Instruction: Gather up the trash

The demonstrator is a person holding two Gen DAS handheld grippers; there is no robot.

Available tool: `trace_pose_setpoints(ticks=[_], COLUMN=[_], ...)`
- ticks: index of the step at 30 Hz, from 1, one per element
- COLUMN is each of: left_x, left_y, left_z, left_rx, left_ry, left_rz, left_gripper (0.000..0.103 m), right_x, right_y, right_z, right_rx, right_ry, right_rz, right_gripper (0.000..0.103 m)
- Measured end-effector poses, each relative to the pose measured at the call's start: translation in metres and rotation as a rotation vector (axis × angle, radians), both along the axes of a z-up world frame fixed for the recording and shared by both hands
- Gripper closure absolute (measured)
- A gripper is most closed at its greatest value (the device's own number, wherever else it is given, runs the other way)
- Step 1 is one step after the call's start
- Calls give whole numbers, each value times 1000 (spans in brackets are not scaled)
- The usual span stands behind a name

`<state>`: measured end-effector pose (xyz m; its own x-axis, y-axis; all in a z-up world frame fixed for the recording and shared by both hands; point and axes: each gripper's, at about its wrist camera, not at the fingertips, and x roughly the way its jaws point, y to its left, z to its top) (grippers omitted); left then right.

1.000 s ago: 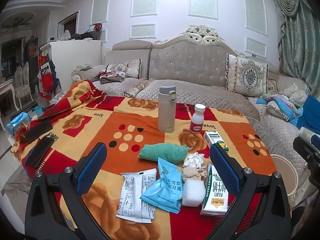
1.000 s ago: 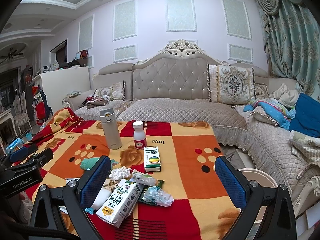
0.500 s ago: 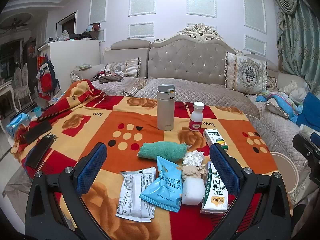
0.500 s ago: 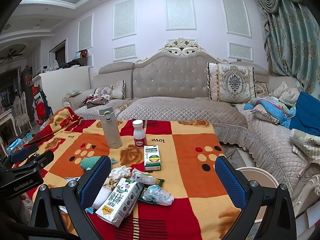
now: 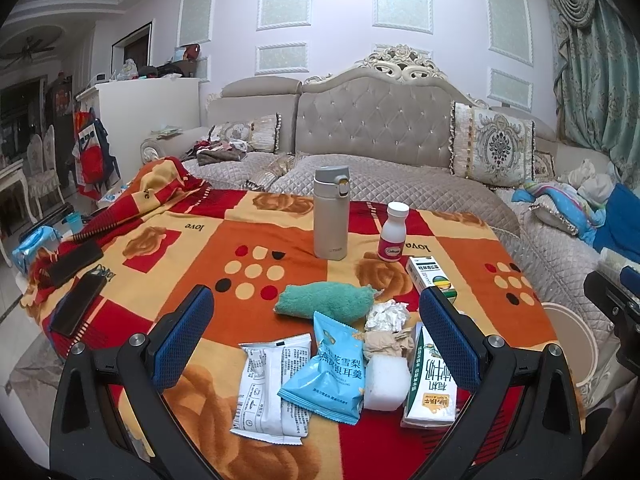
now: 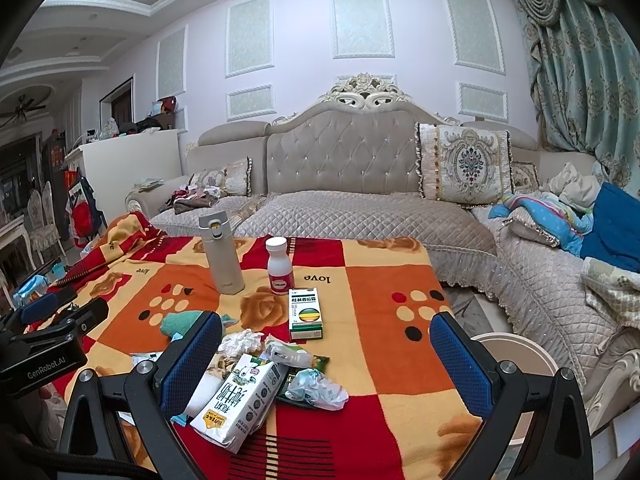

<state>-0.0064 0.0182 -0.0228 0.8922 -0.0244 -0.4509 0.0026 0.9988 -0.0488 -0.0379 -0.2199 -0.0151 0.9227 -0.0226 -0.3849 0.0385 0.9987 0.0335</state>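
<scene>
little has moved since a second ago: both my grippers have only crept a touch nearer the table, and the litter lies as it did. left gripper (image 5: 316,332) hangs with its fingers wide apart, holding nothing, above the near heap: white wrapper (image 5: 272,390), blue snack bag (image 5: 330,372), white foam block (image 5: 386,378), milk carton (image 5: 430,384), crumpled tissue (image 5: 386,316), brown paper wad (image 5: 386,342). green towel (image 5: 326,300) lies just behind them. right gripper (image 6: 326,354) likewise spread and empty, over the same milk carton (image 6: 240,398) and a crumpled plastic wrapper (image 6: 316,388). thermos (image 6: 222,252) and pill bottle (image 6: 279,266) stand upright further back, medicine box (image 6: 306,312) flat near them. white bin (image 6: 516,350) sits beside the table's right edge, its rim in view.
</scene>
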Motion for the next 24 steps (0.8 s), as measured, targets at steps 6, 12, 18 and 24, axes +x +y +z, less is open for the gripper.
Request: trace_pose_setpoints(ticks=[6, 12, 18, 24], left_x=[3, 7, 11, 12], left_y=[0, 1, -1, -2], left_z=[0, -1, -4, -6], left_rx=[-1, -4, -1, 0], left_ry=[13, 21, 37, 44], left_rz=[3, 1, -4, -6], left_gripper=[1, 1, 1, 1], right_x=[1, 0, 2, 7], right_y=[2, 4, 5, 3], right_z=[-4, -6, -6, -3], right_rx=[3, 1, -1, 2], right_ry=[10, 18, 33, 49], right_rz=[0, 2, 3, 5], right_gripper=[0, 0, 0, 0])
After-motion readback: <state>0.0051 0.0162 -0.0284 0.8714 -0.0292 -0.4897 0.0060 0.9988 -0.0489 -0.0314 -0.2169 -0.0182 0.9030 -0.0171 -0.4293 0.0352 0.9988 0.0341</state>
